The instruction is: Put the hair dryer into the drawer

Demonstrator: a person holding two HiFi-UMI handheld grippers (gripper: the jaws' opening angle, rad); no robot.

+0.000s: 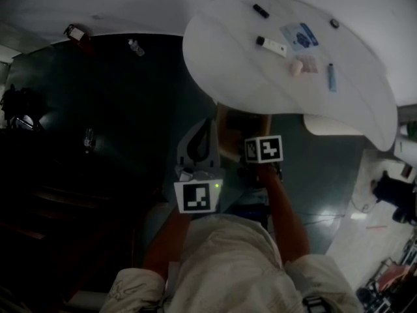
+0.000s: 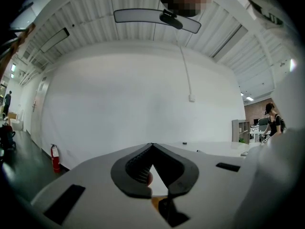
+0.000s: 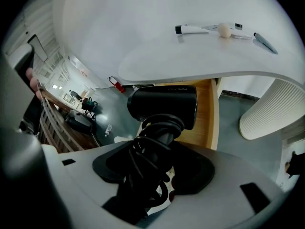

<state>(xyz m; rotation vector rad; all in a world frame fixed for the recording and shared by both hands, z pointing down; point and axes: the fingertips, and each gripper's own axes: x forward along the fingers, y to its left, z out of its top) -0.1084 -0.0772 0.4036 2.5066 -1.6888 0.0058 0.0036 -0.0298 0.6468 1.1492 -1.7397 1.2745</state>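
Your right tongs are clamped on the handle of the black hair dryer, with its cord wound in loops around that handle and bulging out between the jaws. The dryer's barrel sits crosswise, just under the rounded edge of the white surface and in front of the wooden drawer, which stands out from beneath that edge. To the drawer's right, a white ribbed object stands apart from its side, with a strip of floor between them. To the left, the dark floor lies open. Your left tongs are closed tip to tip, gripping nothing, and point up toward the white wall.
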